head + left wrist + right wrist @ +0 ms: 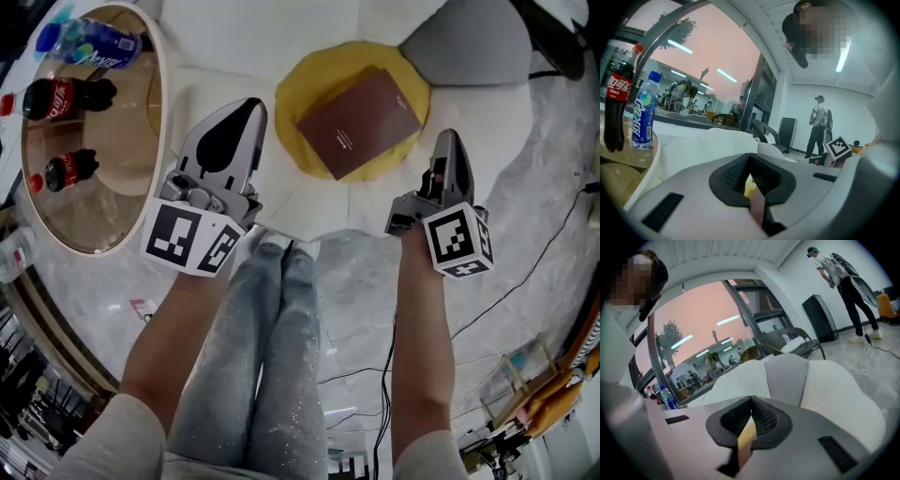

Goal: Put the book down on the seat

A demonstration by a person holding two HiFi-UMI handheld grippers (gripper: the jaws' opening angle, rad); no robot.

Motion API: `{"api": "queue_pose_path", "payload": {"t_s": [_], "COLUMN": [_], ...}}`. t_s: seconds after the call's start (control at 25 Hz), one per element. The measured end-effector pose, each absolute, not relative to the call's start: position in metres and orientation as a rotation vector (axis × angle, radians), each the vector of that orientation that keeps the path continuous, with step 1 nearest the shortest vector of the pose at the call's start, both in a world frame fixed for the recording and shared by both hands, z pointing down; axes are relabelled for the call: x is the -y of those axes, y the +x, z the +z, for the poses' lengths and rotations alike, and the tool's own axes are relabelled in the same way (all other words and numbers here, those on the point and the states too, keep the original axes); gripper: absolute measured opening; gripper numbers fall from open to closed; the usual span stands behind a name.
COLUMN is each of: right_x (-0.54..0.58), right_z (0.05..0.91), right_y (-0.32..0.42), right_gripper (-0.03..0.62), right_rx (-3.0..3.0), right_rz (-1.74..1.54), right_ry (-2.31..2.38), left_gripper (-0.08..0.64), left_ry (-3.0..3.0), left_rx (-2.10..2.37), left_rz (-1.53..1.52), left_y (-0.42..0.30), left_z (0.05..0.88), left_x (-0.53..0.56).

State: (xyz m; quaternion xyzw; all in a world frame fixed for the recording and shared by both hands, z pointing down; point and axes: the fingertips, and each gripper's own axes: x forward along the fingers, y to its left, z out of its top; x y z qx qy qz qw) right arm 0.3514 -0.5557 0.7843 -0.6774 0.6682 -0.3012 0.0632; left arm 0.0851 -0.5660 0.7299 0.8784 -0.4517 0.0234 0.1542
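Note:
A dark red book lies flat on a round yellow cushion on the white seat. No gripper touches it. In the head view my left gripper hovers to the book's left, with its jaws together and nothing in them. To the book's lower right is my right gripper, shut and empty too. In the left gripper view the pads meet at their tips, and a sliver of book shows below them. The right gripper view shows its pads closed in the same way.
A round wooden table at the left carries two cola bottles and a blue water bottle. A grey cushion leans behind the book. My legs are below, and a cable runs over the marble floor. Another person stands far off.

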Motion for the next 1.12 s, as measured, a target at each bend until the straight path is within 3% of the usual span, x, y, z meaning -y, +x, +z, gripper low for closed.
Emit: {"api": "queue_pose_path", "payload": {"t_s": [0.6,1.12], "right_x": [0.546,0.526], "right_z": [0.631,0.471], "right_y": [0.350,0.355], "right_gripper": [0.026,0.026], "right_rx": [-2.081,-2.116], "right_rz": [-0.600,-0.415], "right_ry": [-2.035,-2.052], "left_gripper": [0.015,0.015], "left_ry": [2.620,2.678], "left_rx": [1.315,1.333], "left_rz": [-0.025,-0.057], "left_y": [0.082,0.074], "left_z": [0.632,0.486], "left_x": [0.593,0.591]}}
